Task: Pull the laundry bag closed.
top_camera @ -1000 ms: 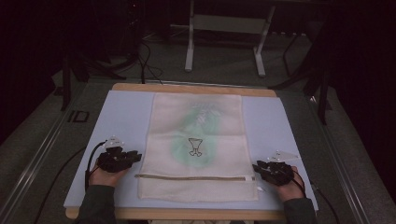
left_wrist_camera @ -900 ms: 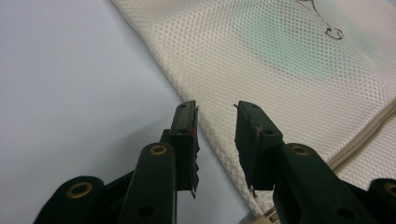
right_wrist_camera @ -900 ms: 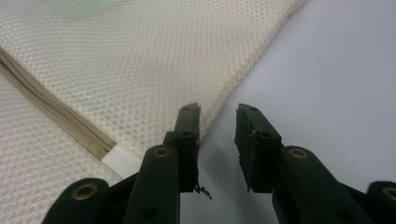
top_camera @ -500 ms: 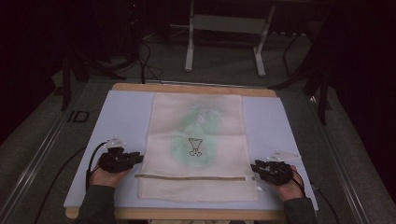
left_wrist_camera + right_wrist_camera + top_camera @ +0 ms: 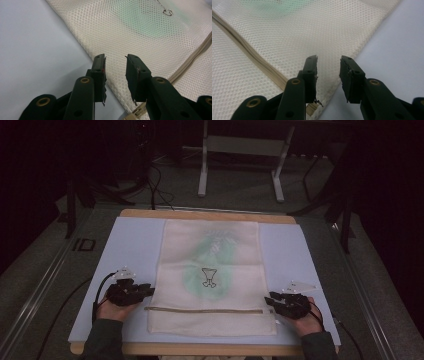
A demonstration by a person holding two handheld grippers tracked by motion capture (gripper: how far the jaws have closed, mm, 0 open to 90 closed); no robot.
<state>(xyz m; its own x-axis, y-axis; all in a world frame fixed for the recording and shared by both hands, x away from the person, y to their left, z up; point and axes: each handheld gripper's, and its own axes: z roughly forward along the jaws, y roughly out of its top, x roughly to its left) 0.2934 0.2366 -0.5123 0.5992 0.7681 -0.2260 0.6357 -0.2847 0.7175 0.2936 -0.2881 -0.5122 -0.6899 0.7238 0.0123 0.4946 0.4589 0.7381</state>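
Both grippers sit at the near edges of the mesh laundry bag (image 5: 210,275), which lies flat in the middle of the blue mat (image 5: 135,240). The left gripper (image 5: 115,61) and the right gripper (image 5: 328,62) have just been opening; their jaws stand wide over the bag's side edges, pinching nothing. It looks like a release after smoothing or laying out. Next, I'd guess, comes a fresh grip on an edge or the zipper (image 5: 205,310). The bag is cream-white netting with a greenish patch showing through and a small dark emblem.
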